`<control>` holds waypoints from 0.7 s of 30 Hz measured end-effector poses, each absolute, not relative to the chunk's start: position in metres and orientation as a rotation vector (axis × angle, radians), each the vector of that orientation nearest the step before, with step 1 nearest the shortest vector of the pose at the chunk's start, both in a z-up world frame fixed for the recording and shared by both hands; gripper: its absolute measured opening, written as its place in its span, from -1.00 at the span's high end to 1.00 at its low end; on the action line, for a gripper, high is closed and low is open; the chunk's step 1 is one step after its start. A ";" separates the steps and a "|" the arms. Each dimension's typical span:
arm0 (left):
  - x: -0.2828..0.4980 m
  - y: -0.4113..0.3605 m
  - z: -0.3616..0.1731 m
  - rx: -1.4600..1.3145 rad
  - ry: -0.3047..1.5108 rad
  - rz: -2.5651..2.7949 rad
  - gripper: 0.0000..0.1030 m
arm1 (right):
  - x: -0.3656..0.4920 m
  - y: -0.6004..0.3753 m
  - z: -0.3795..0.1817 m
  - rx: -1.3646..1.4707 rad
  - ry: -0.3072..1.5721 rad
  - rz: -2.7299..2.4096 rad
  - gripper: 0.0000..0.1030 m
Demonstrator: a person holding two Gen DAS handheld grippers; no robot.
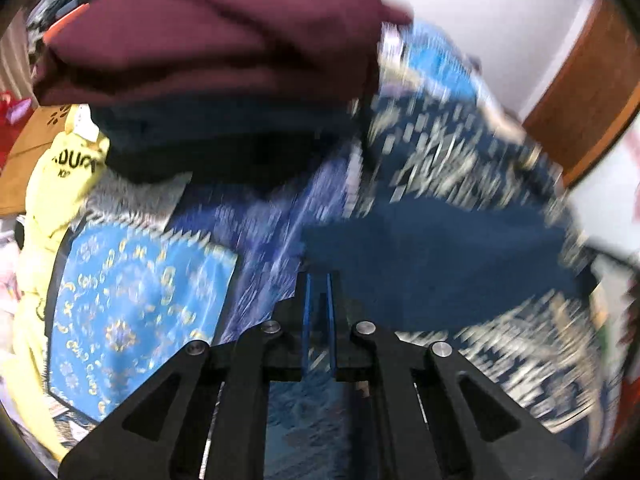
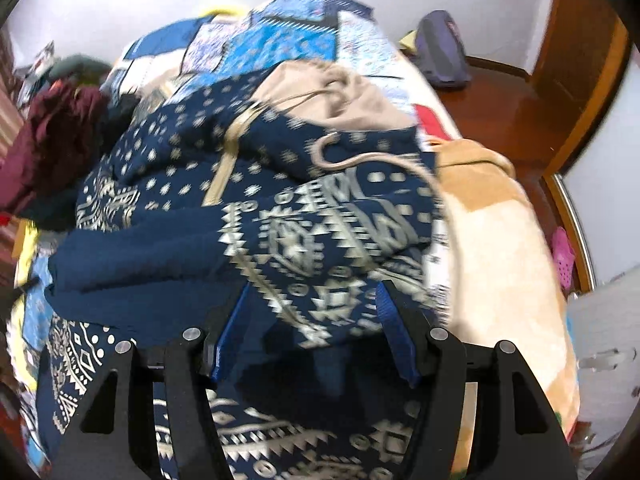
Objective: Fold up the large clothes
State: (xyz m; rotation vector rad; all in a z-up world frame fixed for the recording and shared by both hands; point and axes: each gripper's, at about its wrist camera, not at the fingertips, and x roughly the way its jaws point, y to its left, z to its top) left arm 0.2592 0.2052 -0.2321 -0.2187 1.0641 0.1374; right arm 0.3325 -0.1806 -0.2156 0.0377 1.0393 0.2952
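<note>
While the left gripper [image 1: 319, 280] pinches the navy hoodie's [image 2: 280, 216] hem, the right gripper [image 2: 314, 292] gapes.

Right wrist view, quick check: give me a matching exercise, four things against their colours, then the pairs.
Things:
1. hooded sweater
2. crumpled garment at far left
3. pouch on the wooden ledge
4. clog at the right edge

Colours:
A. pink
B. navy with cream pattern
C. maroon
D. purple-grey

Pairs: 1-B, 2-C, 3-D, 4-A

The right tool is open around the sweater's hem.
</note>
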 end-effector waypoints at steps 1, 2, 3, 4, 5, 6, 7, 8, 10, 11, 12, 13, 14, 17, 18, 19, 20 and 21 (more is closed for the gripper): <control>0.258 0.204 -0.237 -0.191 1.077 0.154 0.90 | 0.330 -0.189 -0.214 0.045 1.038 0.277 -0.15; 0.256 0.203 -0.242 -0.156 1.089 0.176 0.88 | 0.328 -0.194 -0.213 0.045 1.036 0.262 -0.15; 0.256 0.202 -0.242 -0.135 1.092 0.188 0.87 | 0.325 -0.204 -0.213 0.035 1.031 0.229 -0.15; 0.255 0.202 -0.240 -0.127 1.085 0.191 0.85 | 0.324 -0.210 -0.214 0.022 1.031 0.205 -0.15; 0.254 0.202 -0.236 -0.131 1.072 0.187 0.80 | 0.322 -0.213 -0.215 0.012 1.032 0.190 -0.15; 0.254 0.203 -0.230 -0.139 1.054 0.183 0.71 | 0.320 -0.220 -0.218 0.005 1.037 0.175 -0.15; 0.255 0.203 -0.226 -0.142 1.040 0.181 0.65 | 0.320 -0.223 -0.220 0.001 1.045 0.166 -0.15; 0.256 0.202 -0.219 -0.140 1.016 0.180 0.50 | 0.321 -0.227 -0.224 -0.008 1.058 0.155 -0.15; 0.260 0.198 -0.208 -0.126 0.980 0.177 0.25 | 0.321 -0.230 -0.235 -0.047 1.084 0.123 -0.15; 0.263 0.195 -0.203 -0.112 0.958 0.173 0.13 | 0.321 -0.232 -0.239 -0.055 1.091 0.119 -0.15; 0.267 0.192 -0.199 -0.097 0.943 0.171 0.06 | 0.322 -0.233 -0.244 -0.062 1.102 0.124 -0.15; 0.271 0.189 -0.199 -0.087 0.937 0.172 0.04 | 0.324 -0.235 -0.248 -0.063 1.113 0.134 -0.15; 0.278 0.185 -0.198 -0.078 0.934 0.170 0.03 | 0.326 -0.233 -0.250 -0.064 1.118 0.140 -0.15; 0.296 0.175 -0.203 -0.074 0.951 0.153 0.03 | 0.331 -0.224 -0.255 -0.087 1.107 0.155 -0.15; 0.303 0.171 -0.206 -0.074 0.957 0.145 0.03 | 0.335 -0.220 -0.254 -0.101 1.096 0.153 -0.15; 0.311 0.166 -0.210 -0.069 0.970 0.134 0.03 | 0.338 -0.215 -0.253 -0.114 1.083 0.153 -0.15; 0.317 0.162 -0.213 -0.060 0.978 0.129 0.03 | 0.340 -0.212 -0.252 -0.119 1.074 0.154 -0.15; 0.325 0.156 -0.216 -0.044 0.986 0.116 0.03 | 0.341 -0.209 -0.250 -0.124 1.059 0.159 -0.15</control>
